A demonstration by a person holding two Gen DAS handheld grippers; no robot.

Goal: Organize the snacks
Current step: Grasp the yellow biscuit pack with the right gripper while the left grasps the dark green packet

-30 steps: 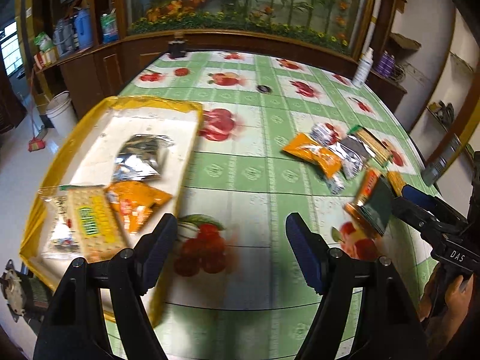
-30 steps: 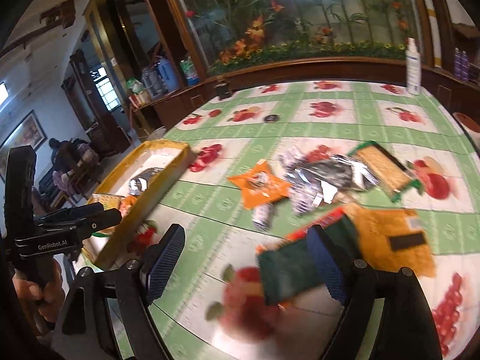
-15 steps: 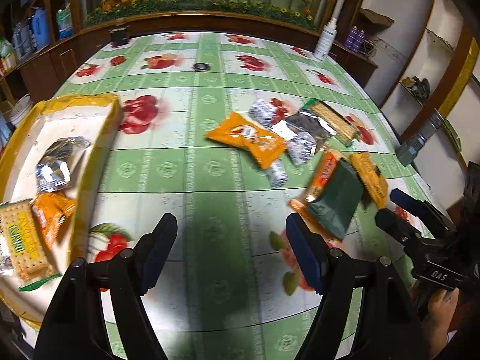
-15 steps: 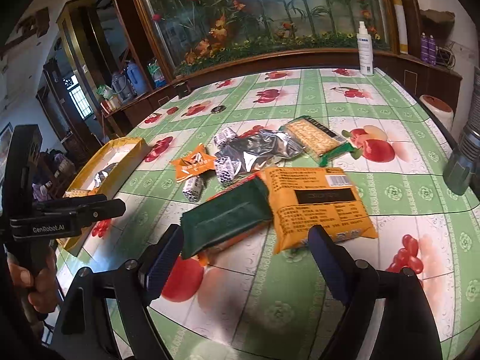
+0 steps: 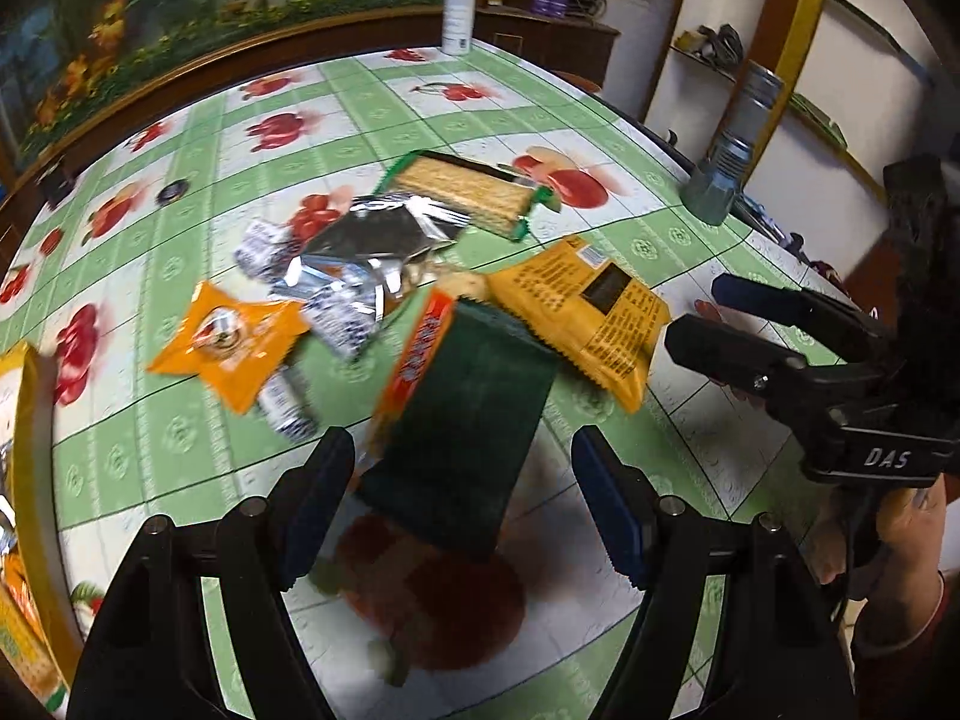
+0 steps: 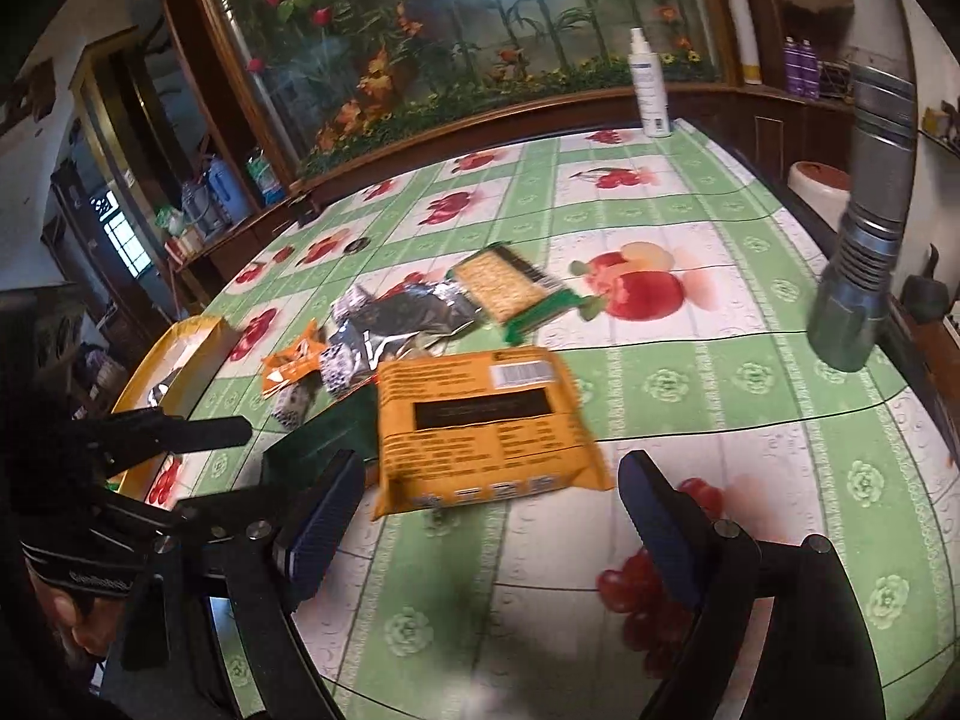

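Observation:
A pile of snacks lies on the green fruit-print tablecloth. A dark green packet point(image 5: 462, 420) with an orange edge sits just ahead of my open left gripper point(image 5: 462, 480), and nothing touches its pads. Overlapping it is a big orange packet point(image 6: 480, 420), directly in front of my open right gripper point(image 6: 492, 510). Behind them lie a small orange packet point(image 5: 228, 342), a silver foil packet point(image 5: 372, 246) and a cracker packet point(image 5: 462, 186). The right gripper point(image 5: 699, 309) shows in the left wrist view beside the big orange packet point(image 5: 582, 312). The yellow tray point(image 6: 198, 330) holds a few snacks.
A white spray bottle point(image 6: 648, 90) stands at the table's far edge. A metal flashlight point(image 6: 864, 240) stands upright near the right edge. A small dark round thing point(image 5: 171, 192) lies at the far left. Wooden cabinets and a flower mural ring the table.
My left gripper swung right, away from the yellow tray, to the green packet in the pile. My right gripper closed in on the big orange packet. Both stayed open.

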